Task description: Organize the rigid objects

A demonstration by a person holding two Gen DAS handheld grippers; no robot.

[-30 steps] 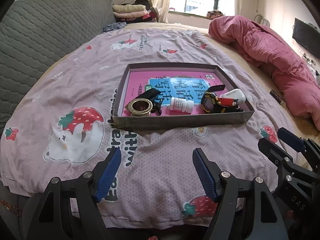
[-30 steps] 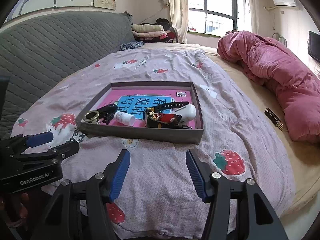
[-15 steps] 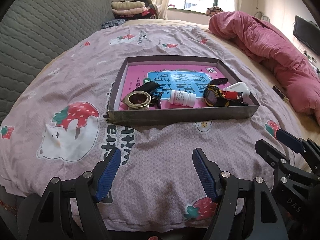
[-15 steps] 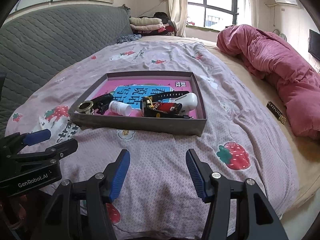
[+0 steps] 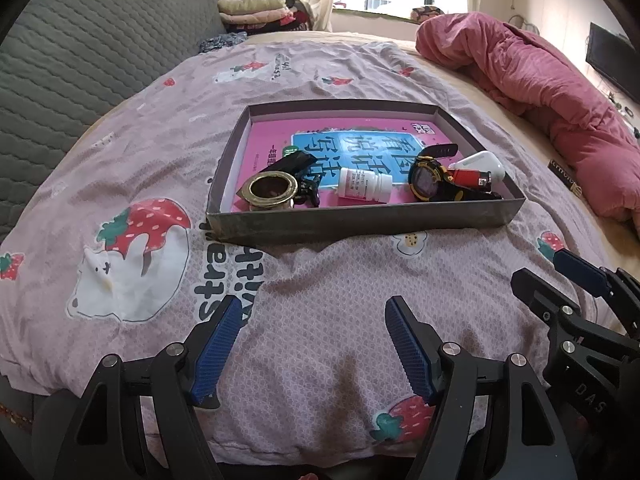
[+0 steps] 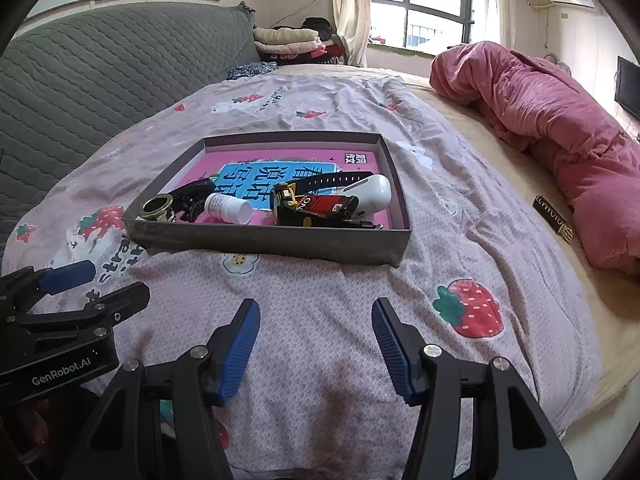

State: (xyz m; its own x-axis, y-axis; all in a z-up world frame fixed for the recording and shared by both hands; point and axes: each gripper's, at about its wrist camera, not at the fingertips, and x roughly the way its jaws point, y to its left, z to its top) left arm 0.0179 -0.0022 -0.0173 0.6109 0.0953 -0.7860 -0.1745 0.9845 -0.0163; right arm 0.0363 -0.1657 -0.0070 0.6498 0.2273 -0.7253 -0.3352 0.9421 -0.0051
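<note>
- Sitting inside the shallow grey tray [image 5: 360,222] on the bed are all the small rigid items in view, which suggests the gathering is largely done or the sorting has yet to start; I cannot tell which.
- Along the tray's near wall, seen from the left wrist: a brass ring [image 5: 273,190] at the left, a black clip-like piece [image 5: 294,164] touching it, a white pill bottle [image 5: 364,185] lying on its side, then a black-and-yellow watch [image 5: 426,178], a red-and-black item [image 5: 472,176] and a white case [image 5: 482,162] bunched at the right.
- Under them lies a pink and blue book [image 5: 352,140], flat on the tray floor.
- Outside the tray, a small dark bar [image 6: 552,218] rests near the rolled pink quilt [image 6: 560,128].
- Both tools hover over the strawberry bedspread [image 5: 132,168], short of the tray: left gripper [image 5: 314,346] and right gripper [image 6: 316,344] stand with jaws apart, holding nothing.
</note>
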